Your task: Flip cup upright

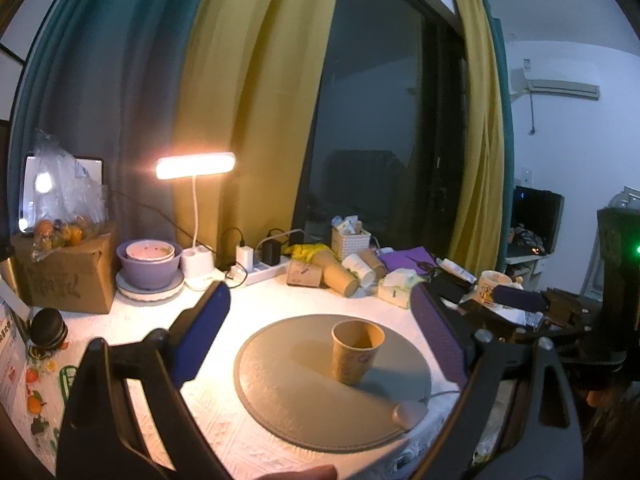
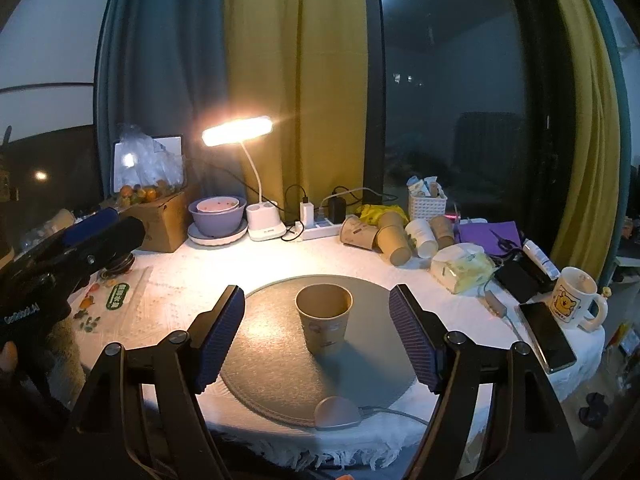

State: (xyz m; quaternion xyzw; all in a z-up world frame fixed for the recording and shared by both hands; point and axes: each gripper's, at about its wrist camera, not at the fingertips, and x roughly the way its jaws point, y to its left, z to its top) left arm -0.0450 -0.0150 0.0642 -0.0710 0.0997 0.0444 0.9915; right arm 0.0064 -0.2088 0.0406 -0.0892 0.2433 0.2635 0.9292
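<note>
A brown paper cup (image 1: 356, 350) stands upright, mouth up, on a round grey mat (image 1: 288, 392). It also shows in the right wrist view (image 2: 324, 318) on the mat (image 2: 272, 360). My left gripper (image 1: 320, 298) is open and empty, its blue pads wide apart, with the cup between them and further out. My right gripper (image 2: 316, 298) is open and empty, its pads on either side of the cup without touching it. The left gripper's body (image 2: 72, 248) shows at the left of the right wrist view.
A lit desk lamp (image 2: 240, 132), purple bowls (image 2: 218, 210), a cardboard box (image 2: 160, 216), a power strip (image 2: 320, 224), several lying paper cups (image 2: 384, 236), a tissue pack (image 2: 462, 266), a phone (image 2: 546, 336) and a mug (image 2: 572, 298) ring the mat. A small grey puck (image 2: 336, 414) lies at the mat's front edge.
</note>
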